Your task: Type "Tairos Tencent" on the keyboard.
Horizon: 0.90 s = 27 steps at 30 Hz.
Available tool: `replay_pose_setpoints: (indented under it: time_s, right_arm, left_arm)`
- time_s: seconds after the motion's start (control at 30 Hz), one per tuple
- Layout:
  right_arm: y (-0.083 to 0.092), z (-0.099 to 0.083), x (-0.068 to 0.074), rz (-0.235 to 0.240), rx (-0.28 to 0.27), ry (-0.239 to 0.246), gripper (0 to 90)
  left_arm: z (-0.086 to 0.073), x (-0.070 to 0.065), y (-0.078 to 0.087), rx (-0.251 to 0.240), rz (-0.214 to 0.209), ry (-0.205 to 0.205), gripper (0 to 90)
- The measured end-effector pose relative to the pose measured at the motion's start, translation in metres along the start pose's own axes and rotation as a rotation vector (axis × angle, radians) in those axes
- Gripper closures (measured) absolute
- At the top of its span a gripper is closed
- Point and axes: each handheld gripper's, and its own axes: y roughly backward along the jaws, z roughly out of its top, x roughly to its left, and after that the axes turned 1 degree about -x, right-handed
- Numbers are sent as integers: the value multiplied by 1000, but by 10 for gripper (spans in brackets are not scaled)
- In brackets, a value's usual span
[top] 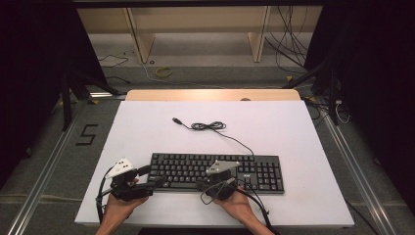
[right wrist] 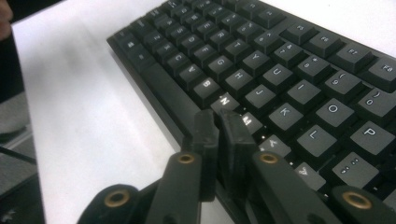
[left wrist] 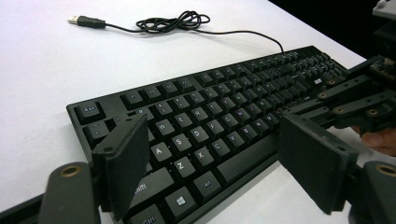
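Both grippers [top: 149,176] [top: 201,185] crowd the keyboard's [top: 254,172] near edge.

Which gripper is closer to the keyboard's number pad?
Right. The right gripper sits over the keyboard's middle front edge, nearer the number pad; the left gripper is at the keyboard's far left end.

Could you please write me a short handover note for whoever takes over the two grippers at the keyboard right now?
Left gripper: open, jaws wide, at the keyboard's left end, nothing between them.
Right gripper: jaws almost together, tips over the N and M keys at the front edge, holding nothing.
Keyboard lies flat on the white table; its cable lies loosely bundled behind it, with the USB plug free.
Done: nothing evident yet. Left: probably pressing keys or moving the keyboard.
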Motion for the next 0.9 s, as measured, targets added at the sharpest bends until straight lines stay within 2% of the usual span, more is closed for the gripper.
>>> replay_pose_setpoints:
  time_s: [0.17,0.43,0.63,0.9]
  right_arm:
    - [8,3,-2,22,-48,-19,779]
    - [17,10,-8,28,-97,-41,629]
    - [19,14,-11,23,-103,-55,511]
    - [17,22,-11,24,-97,-45,425]
  left_arm:
    - [0,1,0,-1,4,5,247]
    - [0,1,0,7,11,0,249]
    - [0,2,0,10,20,5,251]
    - [0,5,0,20,38,19,268]
